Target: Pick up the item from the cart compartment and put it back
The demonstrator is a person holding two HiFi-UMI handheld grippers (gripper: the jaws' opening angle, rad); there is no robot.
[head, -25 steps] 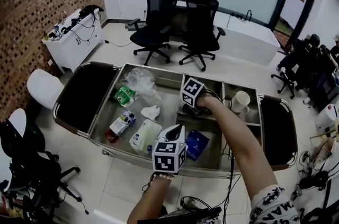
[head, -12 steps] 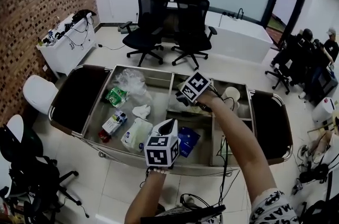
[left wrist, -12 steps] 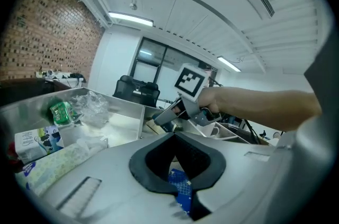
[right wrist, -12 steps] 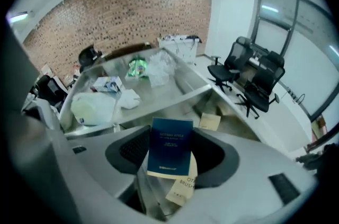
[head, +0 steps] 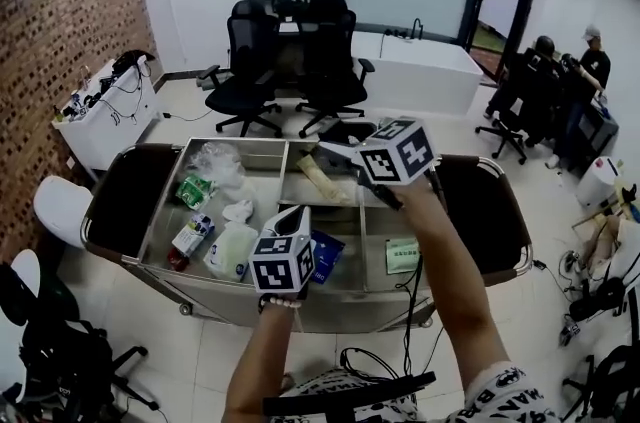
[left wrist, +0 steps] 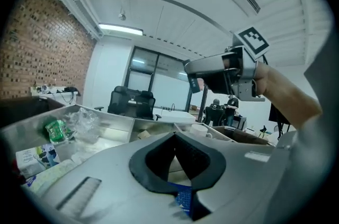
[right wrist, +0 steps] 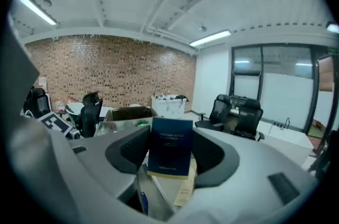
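While the right hand-held gripper [right wrist: 170, 139] clamps the blue box [right wrist: 169, 157] above the cart [head: 250, 143], lower it level and slowly; the left hand-held gripper [left wrist: 174, 136] is closed, empty.

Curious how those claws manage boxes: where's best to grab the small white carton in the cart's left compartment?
Probably grip the small white carton across its two long sides, near the middle, coming straight down: it lies flat, broad face up, open from above.
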